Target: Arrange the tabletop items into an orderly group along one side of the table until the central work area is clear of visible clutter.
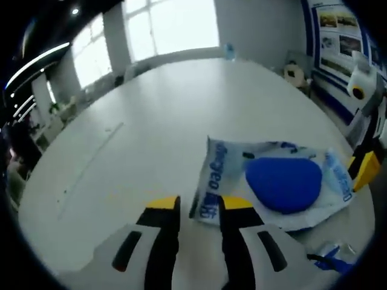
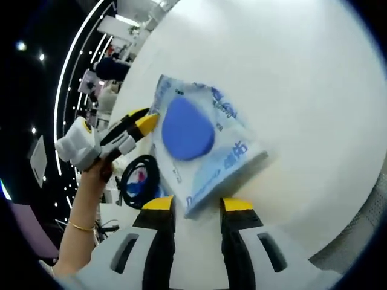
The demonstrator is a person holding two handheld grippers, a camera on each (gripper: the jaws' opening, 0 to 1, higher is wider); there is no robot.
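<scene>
On the white table [image 1: 151, 121], both hand-held grippers gape around a blue-printed packet [image 1: 272, 181], lettering unreadable.

In the left gripper view, the blue print on the plastic bag [image 1: 275, 181] is too blurred to read. A blue-and-clear item [image 1: 332, 257] at 5 o'clock is cut off by the picture edge; its type cannot be told. In the right gripper view, the black cable coil [image 2: 138, 178] is partly hidden behind the bag [image 2: 199, 145]. The person's forearm [image 2: 75, 241] is cut off at 7 o'clock.
</scene>
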